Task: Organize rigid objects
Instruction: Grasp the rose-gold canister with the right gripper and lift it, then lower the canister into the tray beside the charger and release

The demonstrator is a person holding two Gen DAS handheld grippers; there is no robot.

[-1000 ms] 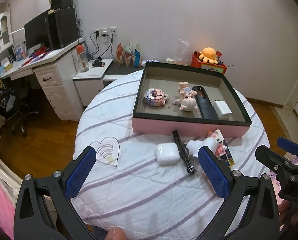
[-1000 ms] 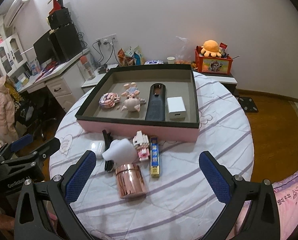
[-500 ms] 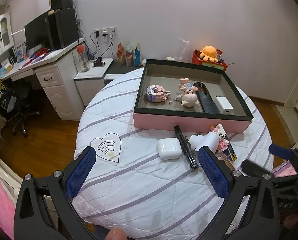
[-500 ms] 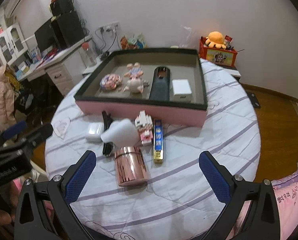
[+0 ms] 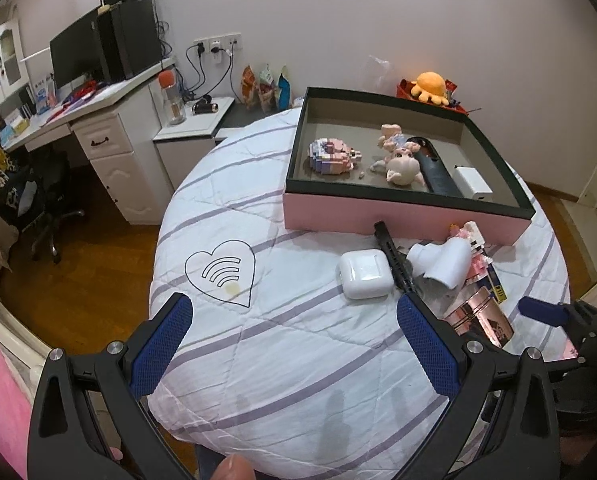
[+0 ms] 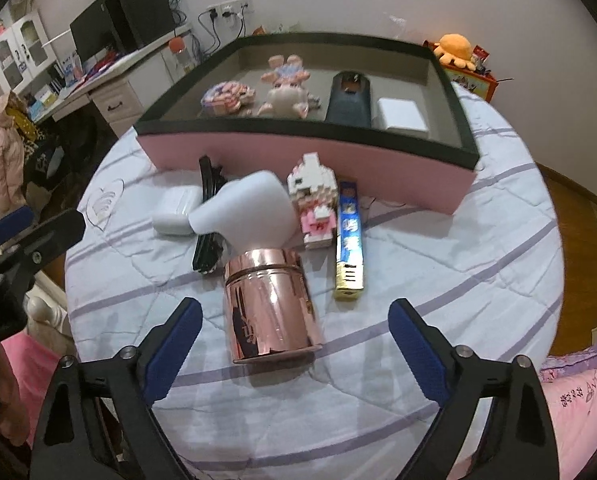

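Rose-gold canister (image 6: 272,304) writing blurred, left hand-held gripper (image 6: 2,236) lettering cut off

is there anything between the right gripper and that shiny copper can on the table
Nothing visible. The can stands just ahead of the right gripper, whose fingers are closing but not yet touching it. The white bottle and block figure sit behind the can, toward the box, not in the approach path.

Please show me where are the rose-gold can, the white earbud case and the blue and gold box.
rose-gold can (image 6: 272,306): right wrist view, middle of its shiny side.
white earbud case (image 5: 364,274): left wrist view, centre of its top.
blue and gold box (image 6: 350,240): right wrist view, middle of its blue top face.
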